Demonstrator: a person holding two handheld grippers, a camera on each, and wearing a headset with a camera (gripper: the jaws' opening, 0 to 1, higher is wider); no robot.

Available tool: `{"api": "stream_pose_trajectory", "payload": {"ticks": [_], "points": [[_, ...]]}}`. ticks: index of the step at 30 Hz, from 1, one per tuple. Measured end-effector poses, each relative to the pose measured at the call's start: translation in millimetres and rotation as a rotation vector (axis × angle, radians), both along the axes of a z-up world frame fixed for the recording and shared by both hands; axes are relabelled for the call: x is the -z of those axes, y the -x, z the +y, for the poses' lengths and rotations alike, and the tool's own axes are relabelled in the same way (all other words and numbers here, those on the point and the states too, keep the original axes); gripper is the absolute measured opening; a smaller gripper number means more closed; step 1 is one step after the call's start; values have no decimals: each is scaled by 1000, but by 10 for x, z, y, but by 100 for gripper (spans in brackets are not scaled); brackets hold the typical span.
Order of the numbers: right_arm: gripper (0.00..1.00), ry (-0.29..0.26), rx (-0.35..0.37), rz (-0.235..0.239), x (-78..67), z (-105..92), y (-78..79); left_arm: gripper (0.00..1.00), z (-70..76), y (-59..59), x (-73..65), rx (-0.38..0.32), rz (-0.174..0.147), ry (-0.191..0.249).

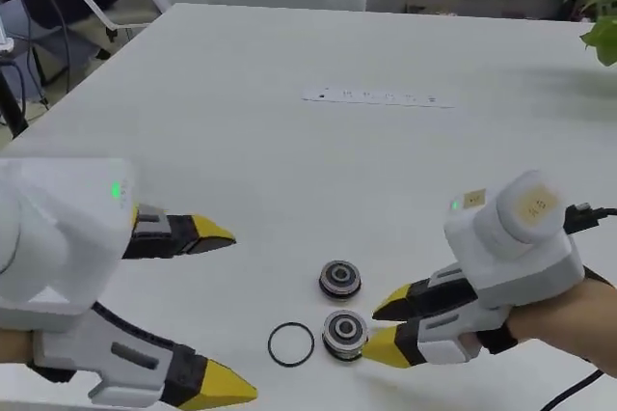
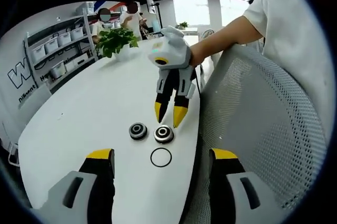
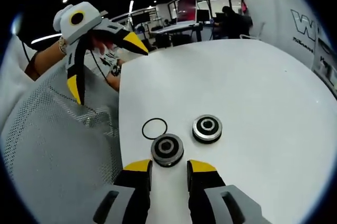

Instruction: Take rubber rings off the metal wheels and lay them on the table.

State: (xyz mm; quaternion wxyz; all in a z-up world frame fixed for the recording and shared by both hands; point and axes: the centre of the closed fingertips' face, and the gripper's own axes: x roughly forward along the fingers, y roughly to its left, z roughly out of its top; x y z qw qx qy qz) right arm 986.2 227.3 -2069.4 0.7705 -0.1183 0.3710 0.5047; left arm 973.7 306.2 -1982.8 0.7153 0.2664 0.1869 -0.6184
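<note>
**A:** Where are the wheels?

**B:** Two metal wheels sit on the white table (image 1: 289, 141), close together but apart. The nearer wheel (image 1: 344, 332) lies just ahead of the right claw (image 1: 378, 331). The farther wheel (image 1: 339, 278) is just beyond it.

**A:** And the rubber ring?

**B:** One thin black ring (image 1: 290, 344) lies flat on the table, just beside the nearer wheel, on the side toward the left claw (image 1: 227, 313). Neither claw touches it.

**A:** How do the claws stand?

**B:** The right claw has its yellow tips a little apart, pointing at the nearer wheel, with nothing between them. Its lower tip is just beside the wheel's rim, and I cannot tell whether it touches. The left claw is spread wide, holds nothing, and hangs well apart from the wheels.

**A:** Any rings on the wheels themselves?

**B:** Too small to tell.

**A:** Anything else?

**B:** A flat white strip (image 1: 376, 97) lies farther up the table, and a leafy plant (image 1: 603, 15) stands at the far right
</note>
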Motion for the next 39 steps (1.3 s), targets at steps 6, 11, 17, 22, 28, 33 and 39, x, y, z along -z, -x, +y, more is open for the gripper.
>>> {"api": "stream_pose_trajectory", "payload": {"ticks": [6,11,17,22,28,33,39], "points": [[24,9,-12,-3,17,9,13,67,-280,-27,-45,57,10,35],[24,19,-15,-4,37,-3,18,66,-404,-138,60,94,-14,0],[24,20,-18,-11,43,2,16,57,-619,-230,71,125,-106,47],[26,31,-33,-19,71,20,31,53,-736,-175,273,144,-68,39],[25,42,-42,-28,89,22,31,44,-782,-234,470,102,-19,44],[25,41,-35,-36,85,24,12,36,-774,-279,617,44,30,52],[24,42,-40,-39,96,38,14,26,-773,-218,726,54,53,34]]}}
